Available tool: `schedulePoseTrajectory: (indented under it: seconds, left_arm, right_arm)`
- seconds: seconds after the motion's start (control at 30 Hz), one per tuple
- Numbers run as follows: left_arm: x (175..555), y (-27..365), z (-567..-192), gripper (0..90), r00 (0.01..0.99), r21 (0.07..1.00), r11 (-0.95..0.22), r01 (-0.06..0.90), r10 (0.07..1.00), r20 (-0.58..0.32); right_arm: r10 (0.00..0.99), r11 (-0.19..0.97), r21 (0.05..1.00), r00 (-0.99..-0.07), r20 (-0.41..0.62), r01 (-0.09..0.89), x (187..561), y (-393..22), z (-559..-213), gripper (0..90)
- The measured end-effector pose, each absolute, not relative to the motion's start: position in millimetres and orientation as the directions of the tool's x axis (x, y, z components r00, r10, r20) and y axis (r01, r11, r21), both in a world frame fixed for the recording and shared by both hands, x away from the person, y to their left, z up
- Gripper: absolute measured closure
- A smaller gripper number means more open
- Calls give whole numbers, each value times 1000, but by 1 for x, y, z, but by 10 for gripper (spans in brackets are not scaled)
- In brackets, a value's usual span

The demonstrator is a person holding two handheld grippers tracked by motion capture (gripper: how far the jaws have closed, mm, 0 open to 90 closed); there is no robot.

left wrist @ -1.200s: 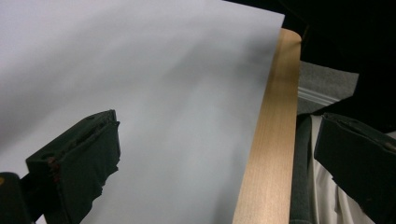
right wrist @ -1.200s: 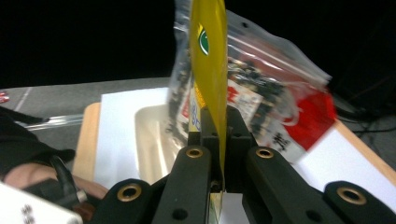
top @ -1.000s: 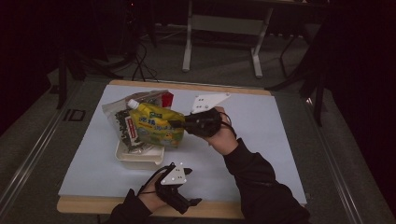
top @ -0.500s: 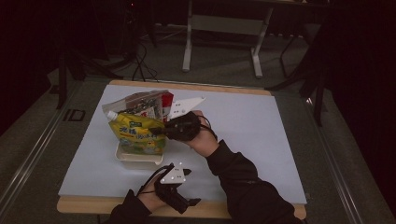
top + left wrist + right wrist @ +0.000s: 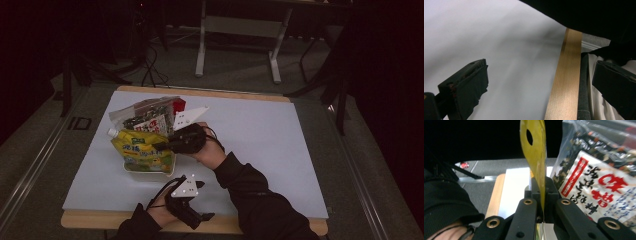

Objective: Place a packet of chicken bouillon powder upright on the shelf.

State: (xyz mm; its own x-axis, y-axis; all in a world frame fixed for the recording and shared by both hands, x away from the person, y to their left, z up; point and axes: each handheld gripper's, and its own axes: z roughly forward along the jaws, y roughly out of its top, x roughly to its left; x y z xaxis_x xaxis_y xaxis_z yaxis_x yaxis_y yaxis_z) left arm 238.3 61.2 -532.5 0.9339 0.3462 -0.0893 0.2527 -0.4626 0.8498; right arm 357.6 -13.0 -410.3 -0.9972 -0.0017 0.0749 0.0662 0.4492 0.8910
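Observation:
My right gripper [image 5: 167, 144] is shut on the flat edge of a yellow pouch [image 5: 142, 150] with a white cap, which stands tilted over a shallow white tray [image 5: 150, 170]. In the right gripper view the jaws pinch the yellow pouch's seam [image 5: 534, 157] just below its hang hole. Right behind the pouch leans a clear snack bag [image 5: 147, 117] with a red and white label [image 5: 599, 182]. My left gripper [image 5: 192, 215] rests near the table's front edge with its jaws wide apart, and the left gripper [image 5: 536, 85] has nothing between them.
A small red packet [image 5: 178, 105] peeks out behind the snack bag. The white table top [image 5: 260, 140] has a wooden front edge [image 5: 564, 85], with dark floor and a metal stand's legs [image 5: 235, 50] beyond the far side.
My right gripper has carried the yellow pouch left and down, from lying across the snack bag to standing over the white tray. The left gripper has stayed put.

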Motion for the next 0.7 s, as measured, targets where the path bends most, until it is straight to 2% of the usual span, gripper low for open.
schedulePoseTrajectory:
  seconds: [0.57,0.63,0.7]
  left_arm:
    - [239,61,-533,19,934,849,-464,255,347,-91]
    - [239,60,-534,19,934,848,-465,253,346,-89]
    - [238,60,-534,19,934,848,-464,255,346,-92]
  right_arm:
    - [7,513,853,-995,101,90,361,-15,-449,891]
    - [8,520,851,-996,86,78,358,-15,-448,859]
    - [16,520,850,-996,87,82,358,-15,-447,774]
